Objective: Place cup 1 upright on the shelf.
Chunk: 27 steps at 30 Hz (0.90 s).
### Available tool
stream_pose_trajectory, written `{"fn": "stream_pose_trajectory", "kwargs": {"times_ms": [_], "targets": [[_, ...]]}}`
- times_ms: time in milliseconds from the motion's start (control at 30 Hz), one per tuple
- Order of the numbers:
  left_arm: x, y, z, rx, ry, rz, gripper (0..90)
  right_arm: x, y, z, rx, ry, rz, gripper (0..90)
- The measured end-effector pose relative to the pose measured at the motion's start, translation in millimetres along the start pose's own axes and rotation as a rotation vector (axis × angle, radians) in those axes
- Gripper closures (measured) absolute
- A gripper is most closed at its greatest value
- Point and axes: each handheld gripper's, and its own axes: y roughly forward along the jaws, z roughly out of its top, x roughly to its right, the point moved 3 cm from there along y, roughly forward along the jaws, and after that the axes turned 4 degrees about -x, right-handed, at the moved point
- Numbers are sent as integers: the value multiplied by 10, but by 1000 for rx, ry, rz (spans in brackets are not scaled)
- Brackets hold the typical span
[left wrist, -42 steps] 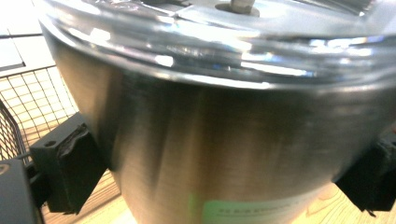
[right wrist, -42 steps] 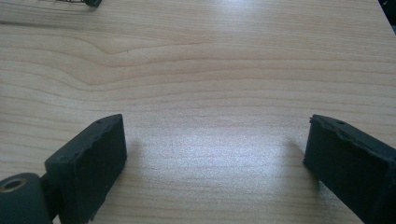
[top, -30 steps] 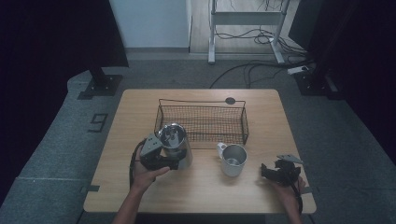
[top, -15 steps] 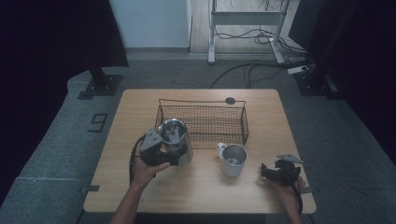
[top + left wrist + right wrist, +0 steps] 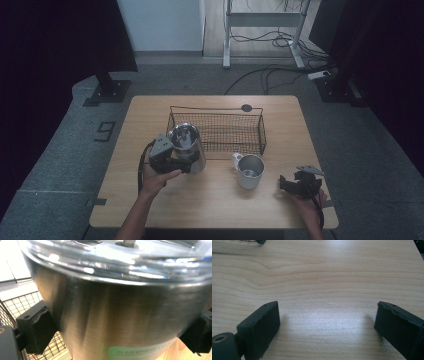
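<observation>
A: Steel pot (image 5: 186, 146) sits in the left gripper (image 5: 187, 164), jaws pinching its wall from both sides; the left gripper view has the pads (image 5: 37, 330) pressed on the brushed metal (image 5: 120, 322). The pot is at the near-left corner of the wire basket (image 5: 250, 129), outside it, right by the rim. Can't tell if its base is on the table (image 5: 210, 205) or just off it.

B: Step?

A: Grasp is made; looks like the carry into the basket is the step in hand. Next move likely calls for a lift high enough to clear the near wire wall, then across and down onto the mesh floor. Pot is wide and smooth-sided and the pads hold it low, so it should be kept upright or it could slip.

B: Right side?

A: Right gripper (image 5: 292, 185) is at the near-right of the table, jaws spread wide with bare wood (image 5: 324, 290) between them, holding nothing.

B: Counts?

A: One pot. One steel mug (image 5: 248, 171), standing apart on the table between basket and right gripper, handle toward the far left. One basket, nothing visible in it. One small dark disc (image 5: 246, 107) on the table behind the basket. Two grippers.
</observation>
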Motion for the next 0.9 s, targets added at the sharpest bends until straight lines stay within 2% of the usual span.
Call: {"fn": "stream_pose_trajectory", "kwargs": {"times_ms": [133,433,567,900], "targets": [[-2,0,28,4,-3,-12,42,0,0,0,0,0,0,57],[-16,15,111,1,4,5,41,1,1,0,1,-1,0,57],[-28,7,142,2,1,-3,42,1,1,0,1,-1,0,57],[-77,22,221,3,4,9,42,0,1,0,1,0,0,58]]}}
